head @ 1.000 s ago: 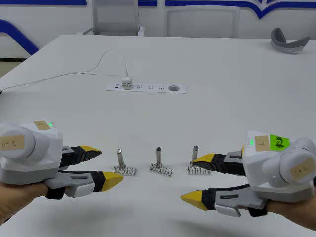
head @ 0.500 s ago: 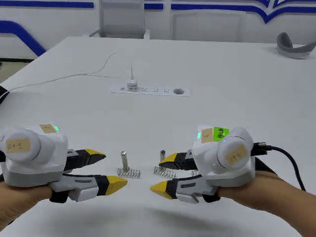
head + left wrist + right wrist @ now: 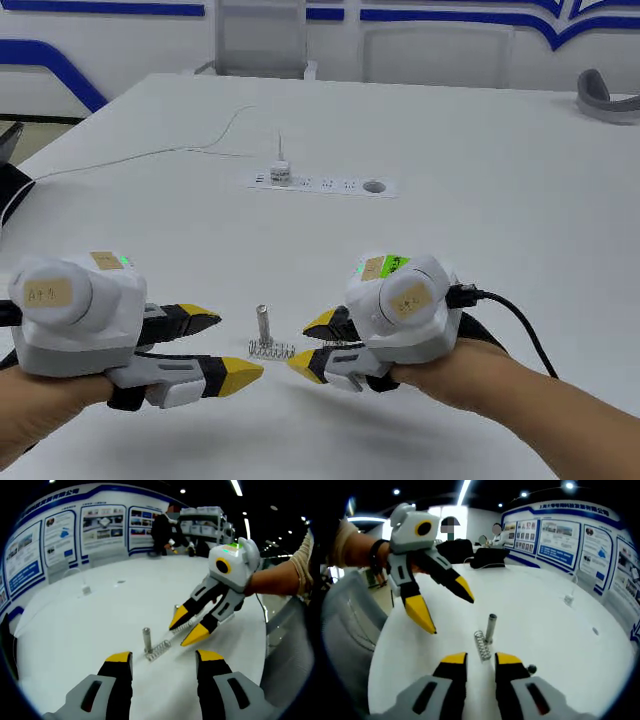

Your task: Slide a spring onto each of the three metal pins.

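Observation:
A short metal pin (image 3: 263,322) stands upright on the white table (image 3: 450,230) with a small spring (image 3: 270,349) lying at its foot. My left gripper (image 3: 225,347) is open just left of them, and its own view has the pin (image 3: 147,639) and the spring (image 3: 159,649) ahead of its jaws (image 3: 164,656). My right gripper (image 3: 308,343) is open, its jaws apart either side of the middle spring (image 3: 187,625), next to the middle pin (image 3: 176,608). From the right gripper (image 3: 481,659) I see the left spring (image 3: 481,644) and pin (image 3: 491,627) ahead. The right gripper hides the third pin.
A white power strip (image 3: 323,185) with a plugged-in adapter (image 3: 280,172) and its cable lies mid-table. A grey curved object (image 3: 605,98) sits at the far right. Chairs stand beyond the far edge. A black cable (image 3: 510,310) trails from the right gripper.
My right gripper has moved left from beside the right pin to the middle spring, and its jaws have narrowed. The left gripper has barely moved.

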Action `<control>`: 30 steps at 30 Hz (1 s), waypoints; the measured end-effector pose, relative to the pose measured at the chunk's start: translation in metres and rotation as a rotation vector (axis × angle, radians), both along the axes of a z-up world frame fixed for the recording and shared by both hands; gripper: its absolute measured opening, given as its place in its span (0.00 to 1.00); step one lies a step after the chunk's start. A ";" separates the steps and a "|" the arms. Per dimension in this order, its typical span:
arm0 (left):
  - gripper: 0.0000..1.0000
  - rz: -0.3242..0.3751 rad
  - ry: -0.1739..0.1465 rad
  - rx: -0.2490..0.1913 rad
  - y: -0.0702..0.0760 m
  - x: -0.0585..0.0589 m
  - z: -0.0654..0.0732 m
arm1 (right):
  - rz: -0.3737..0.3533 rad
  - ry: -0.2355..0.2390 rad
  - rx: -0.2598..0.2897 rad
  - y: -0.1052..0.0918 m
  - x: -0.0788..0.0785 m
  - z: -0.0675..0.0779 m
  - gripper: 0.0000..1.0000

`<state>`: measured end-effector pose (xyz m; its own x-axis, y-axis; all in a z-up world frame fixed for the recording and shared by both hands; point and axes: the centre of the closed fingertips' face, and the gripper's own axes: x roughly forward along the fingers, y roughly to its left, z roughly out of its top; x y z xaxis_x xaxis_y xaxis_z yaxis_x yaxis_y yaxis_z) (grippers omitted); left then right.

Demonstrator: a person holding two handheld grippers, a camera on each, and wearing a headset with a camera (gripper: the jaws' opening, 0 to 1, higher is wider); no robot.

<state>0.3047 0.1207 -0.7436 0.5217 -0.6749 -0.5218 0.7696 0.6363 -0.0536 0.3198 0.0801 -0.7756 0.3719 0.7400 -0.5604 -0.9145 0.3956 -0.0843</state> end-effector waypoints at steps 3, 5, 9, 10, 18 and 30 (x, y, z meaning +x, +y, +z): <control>0.51 0.000 0.002 0.001 0.000 0.000 -0.001 | -0.006 0.010 -0.007 0.004 0.002 -0.006 0.21; 0.51 0.000 0.005 -0.001 0.001 0.001 -0.002 | -0.011 0.018 -0.011 0.006 0.004 -0.009 0.21; 0.51 -0.001 0.009 -0.001 0.001 0.000 -0.004 | -0.016 0.025 -0.018 0.009 0.007 -0.014 0.19; 0.51 -0.001 0.010 -0.002 0.002 0.000 -0.004 | -0.016 0.026 -0.022 0.010 0.008 -0.015 0.19; 0.50 0.002 0.014 -0.004 0.004 -0.001 -0.005 | -0.008 0.032 -0.054 0.012 0.010 -0.022 0.16; 0.50 0.001 0.016 -0.004 0.005 -0.003 -0.006 | 0.016 0.044 -0.075 0.012 0.006 -0.025 0.12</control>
<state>0.3018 0.1258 -0.7496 0.5140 -0.6765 -0.5273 0.7680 0.6368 -0.0684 0.3257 0.0926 -0.8002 0.3340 0.7012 -0.6299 -0.9241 0.3751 -0.0724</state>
